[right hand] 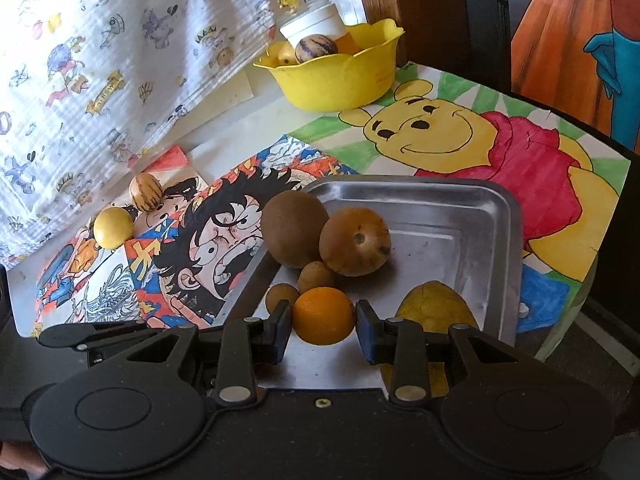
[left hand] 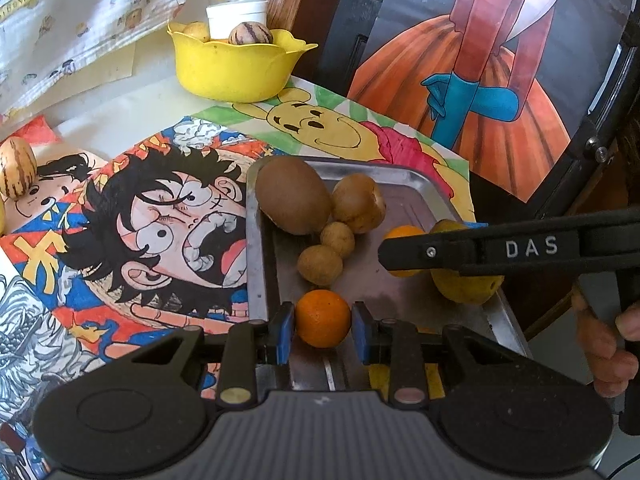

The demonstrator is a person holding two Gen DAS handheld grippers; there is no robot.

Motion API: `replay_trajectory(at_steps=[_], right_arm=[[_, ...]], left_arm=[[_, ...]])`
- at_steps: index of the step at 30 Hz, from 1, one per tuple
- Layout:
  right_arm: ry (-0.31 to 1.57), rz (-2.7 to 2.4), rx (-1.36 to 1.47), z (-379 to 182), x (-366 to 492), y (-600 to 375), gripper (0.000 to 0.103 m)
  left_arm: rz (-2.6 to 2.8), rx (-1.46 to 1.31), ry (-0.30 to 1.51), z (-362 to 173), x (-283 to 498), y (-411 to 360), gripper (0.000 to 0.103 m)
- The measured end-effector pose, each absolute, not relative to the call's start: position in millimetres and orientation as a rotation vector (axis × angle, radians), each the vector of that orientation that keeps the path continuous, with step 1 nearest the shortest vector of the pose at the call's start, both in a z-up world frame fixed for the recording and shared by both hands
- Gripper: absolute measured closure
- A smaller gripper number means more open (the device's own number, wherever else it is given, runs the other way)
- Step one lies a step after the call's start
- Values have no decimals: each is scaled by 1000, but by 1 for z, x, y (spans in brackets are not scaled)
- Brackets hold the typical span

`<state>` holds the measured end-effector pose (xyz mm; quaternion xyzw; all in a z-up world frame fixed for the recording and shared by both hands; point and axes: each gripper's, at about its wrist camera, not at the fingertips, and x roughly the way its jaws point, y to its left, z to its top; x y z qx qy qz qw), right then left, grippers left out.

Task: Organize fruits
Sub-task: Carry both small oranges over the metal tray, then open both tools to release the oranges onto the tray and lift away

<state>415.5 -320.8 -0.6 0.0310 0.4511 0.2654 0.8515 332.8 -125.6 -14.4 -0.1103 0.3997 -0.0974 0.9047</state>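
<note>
A steel tray (left hand: 404, 184) (right hand: 472, 216) holds a large brown fruit (left hand: 293, 195) (right hand: 294, 233), a tan round fruit (left hand: 358, 202) (right hand: 355, 241), two small brown fruits (left hand: 320, 265) (right hand: 316, 276), a yellow lemon (left hand: 466, 286) (right hand: 434, 307) and small oranges. My left gripper (left hand: 323, 326) has its blue pads around one orange (left hand: 323, 318) at the tray's near edge. My right gripper (right hand: 323, 326) has its pads around another orange (right hand: 323, 315); its arm (left hand: 480, 250) crosses the left wrist view over that orange (left hand: 402, 233). A yellow bowl (left hand: 236, 66) (right hand: 340, 76) with fruit stands far back.
A striped fruit (left hand: 16, 174) (right hand: 146, 197) and a yellow round fruit (right hand: 113, 227) lie on cartoon drawings (left hand: 152, 216) left of the tray. A Pooh drawing (right hand: 480, 140) lies behind the tray. A white cup (left hand: 236, 16) stands in the bowl. Patterned cloth (right hand: 100, 60) hangs at back left.
</note>
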Motion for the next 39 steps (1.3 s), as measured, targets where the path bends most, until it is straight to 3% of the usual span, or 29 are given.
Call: replay_trajectory(at_steps=[39], right_arm=[[1047,495,-36,0,434,-296,65]], left_arm=[[-201,-257,834,-16,323,-124,69]])
